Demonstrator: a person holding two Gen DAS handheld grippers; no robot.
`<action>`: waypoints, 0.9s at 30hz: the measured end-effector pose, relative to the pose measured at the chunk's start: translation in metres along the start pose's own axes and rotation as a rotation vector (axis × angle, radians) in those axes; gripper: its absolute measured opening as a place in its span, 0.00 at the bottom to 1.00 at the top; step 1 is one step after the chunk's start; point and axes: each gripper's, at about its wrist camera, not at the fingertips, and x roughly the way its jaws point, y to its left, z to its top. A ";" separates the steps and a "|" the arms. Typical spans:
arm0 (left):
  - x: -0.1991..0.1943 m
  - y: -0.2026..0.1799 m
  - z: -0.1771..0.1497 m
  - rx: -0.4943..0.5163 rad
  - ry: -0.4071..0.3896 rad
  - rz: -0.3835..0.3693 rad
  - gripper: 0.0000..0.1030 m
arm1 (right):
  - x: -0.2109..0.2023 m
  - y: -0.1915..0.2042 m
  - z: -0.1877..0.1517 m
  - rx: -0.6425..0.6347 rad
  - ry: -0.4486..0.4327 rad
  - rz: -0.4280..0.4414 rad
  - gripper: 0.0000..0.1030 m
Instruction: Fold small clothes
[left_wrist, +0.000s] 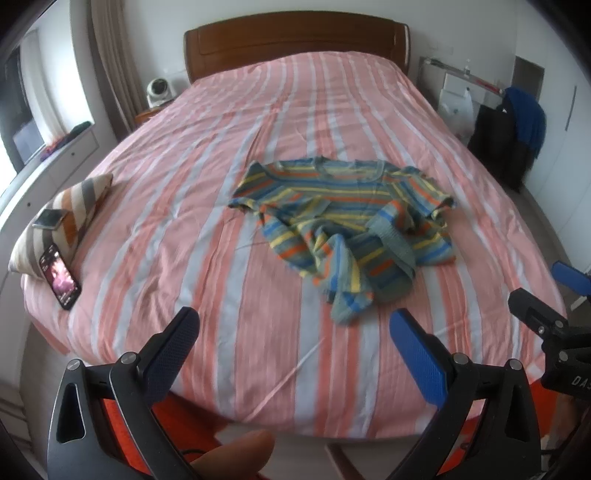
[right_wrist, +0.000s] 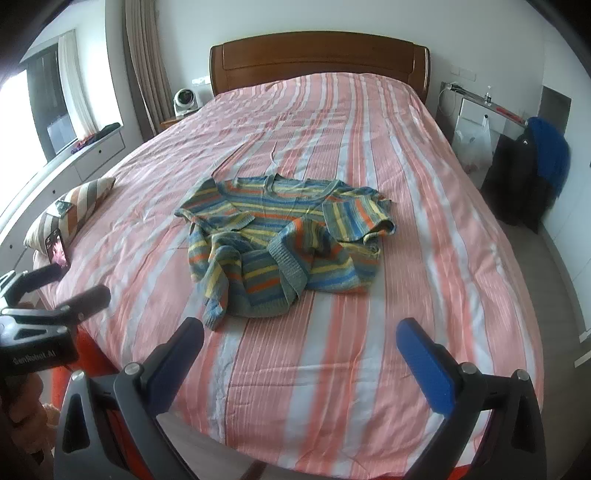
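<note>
"DAS" legible on right gripper body. Striped knit sweater, blue-yellow-orange, lies crumpled mid-bed, hem bunched. Left gripper and right: jaws spread, empty.

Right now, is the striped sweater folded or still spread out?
Not folded: the striped sweater lies rumpled on the bed, neck and sleeves spread, lower half bunched up.

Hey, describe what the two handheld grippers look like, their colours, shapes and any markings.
Each is a black frame with triangular cut-outs, silver pivot bolts and orange behind. The left gripper has one dark and one bright blue textured finger pad; the right gripper matches. White lettering marks the bodies, only partly readable.
</note>
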 end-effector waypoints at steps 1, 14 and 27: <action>0.000 -0.001 -0.001 0.004 0.001 0.000 1.00 | 0.000 0.000 0.000 0.000 0.001 0.002 1.00; 0.003 -0.005 -0.003 0.009 0.002 0.002 1.00 | 0.006 0.002 -0.003 0.001 0.018 0.004 1.00; 0.003 -0.002 -0.006 0.010 -0.002 0.007 1.00 | 0.008 0.001 -0.005 0.004 0.028 0.007 1.00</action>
